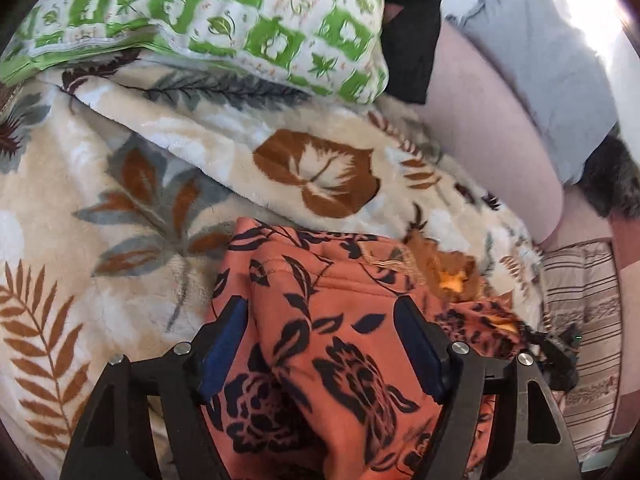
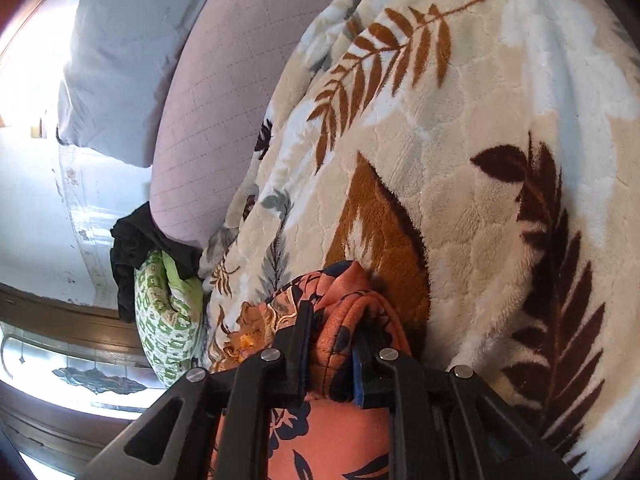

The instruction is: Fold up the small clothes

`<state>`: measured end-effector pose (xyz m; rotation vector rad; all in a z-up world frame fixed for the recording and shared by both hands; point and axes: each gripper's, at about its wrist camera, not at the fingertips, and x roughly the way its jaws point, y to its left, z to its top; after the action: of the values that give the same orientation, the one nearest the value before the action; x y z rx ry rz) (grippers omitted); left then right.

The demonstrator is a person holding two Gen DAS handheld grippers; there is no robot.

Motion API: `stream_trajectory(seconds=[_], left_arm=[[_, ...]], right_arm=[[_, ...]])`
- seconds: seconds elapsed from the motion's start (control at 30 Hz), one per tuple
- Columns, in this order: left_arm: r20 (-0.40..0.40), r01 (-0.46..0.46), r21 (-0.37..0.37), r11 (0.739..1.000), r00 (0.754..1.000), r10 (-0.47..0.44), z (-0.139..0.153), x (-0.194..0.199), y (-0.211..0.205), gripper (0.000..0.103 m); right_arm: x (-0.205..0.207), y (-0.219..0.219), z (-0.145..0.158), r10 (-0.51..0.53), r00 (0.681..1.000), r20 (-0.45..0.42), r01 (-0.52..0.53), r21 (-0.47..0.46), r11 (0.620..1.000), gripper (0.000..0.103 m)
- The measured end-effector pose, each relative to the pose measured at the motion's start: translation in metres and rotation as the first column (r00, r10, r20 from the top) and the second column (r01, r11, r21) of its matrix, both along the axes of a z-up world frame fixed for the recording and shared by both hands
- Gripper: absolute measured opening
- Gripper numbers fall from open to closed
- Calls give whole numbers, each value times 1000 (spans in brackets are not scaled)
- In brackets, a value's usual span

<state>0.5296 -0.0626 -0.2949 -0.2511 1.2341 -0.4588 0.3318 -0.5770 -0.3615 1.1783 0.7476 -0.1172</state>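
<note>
- Right up close, the left gripper (image 1: 322,344) has its fingers (image 1: 224,344) spread wide, and the orange garment (image 1: 320,320) with black flowers runs up between them; no pinch that I can see, the cloth just fills the gap.
- The right gripper (image 2: 332,344) is clamped on a bunched fold of the same orange garment (image 2: 344,312); the two fingers (image 2: 302,344) sit close together with cloth squeezed between them.
- The garment lies on the blanket (image 1: 120,184), a cream fleece with brown and grey leaves, and its far edge is doubled over on itself.
- Beside the garment's right edge in the left view, a patch of gold-and-orange fabric (image 1: 452,276) shows; I cannot tell whether it belongs to the same piece.
- Past that, a striped cloth (image 1: 580,300) covers the bed's edge.
- Further back, a green-and-white pillow (image 1: 240,28) rests on the blanket's far fold.
- A black cloth (image 1: 412,28) sits just behind the pillow.
- A pink cushion (image 2: 208,112) flanks the blanket, and a grey pillow (image 2: 116,60) leans against it in bright light.
</note>
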Motion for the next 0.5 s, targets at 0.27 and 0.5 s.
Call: stream_trajectory(seconds=[0.27,0.5], left_arm=[[137,85,87,993,986,-96,31,12,-17,6],[392,-131,167,977,918,56,64,42,-3,5]], right_arm=[[9,9,47,60,998,27,-53,-212,976,15],[27,-7,59,-73,993,91,87,-164,983,15]])
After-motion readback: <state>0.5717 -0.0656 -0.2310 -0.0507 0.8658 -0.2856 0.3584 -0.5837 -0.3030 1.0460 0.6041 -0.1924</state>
